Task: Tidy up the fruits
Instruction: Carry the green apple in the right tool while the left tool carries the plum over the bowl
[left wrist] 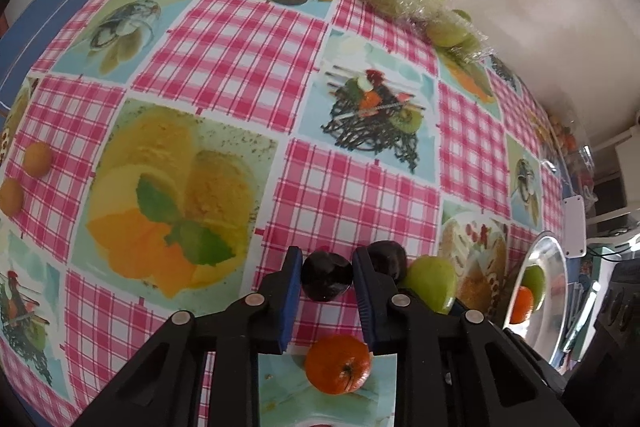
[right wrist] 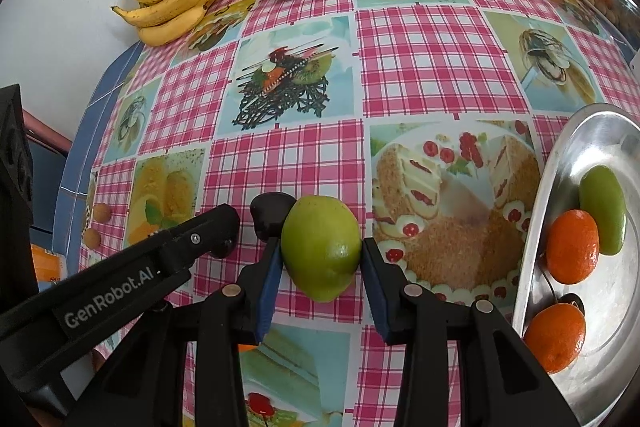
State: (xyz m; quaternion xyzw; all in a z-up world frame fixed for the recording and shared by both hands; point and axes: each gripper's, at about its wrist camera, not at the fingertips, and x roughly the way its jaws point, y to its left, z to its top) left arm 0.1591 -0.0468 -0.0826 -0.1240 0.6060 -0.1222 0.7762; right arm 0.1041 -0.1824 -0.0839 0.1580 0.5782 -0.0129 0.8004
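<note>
right gripper (right wrist: 322, 255) has its jaws closed against the sides of a round green apple (right wrist: 320, 247); the shiny metal tray (right wrist: 560, 163) lies just right of it. left gripper (left wrist: 326, 277) brackets a dark round plum (left wrist: 326, 281); actual grip cannot be confirmed.

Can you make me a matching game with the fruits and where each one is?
Things:
1. dark plum
2. green apple
3. bananas
4. two oranges

Places:
A. in the metal tray
B. at the back of the table by the wall
C. between the left gripper fingers
D. between the right gripper fingers

Pairs: 1-C, 2-D, 3-B, 4-A
</note>
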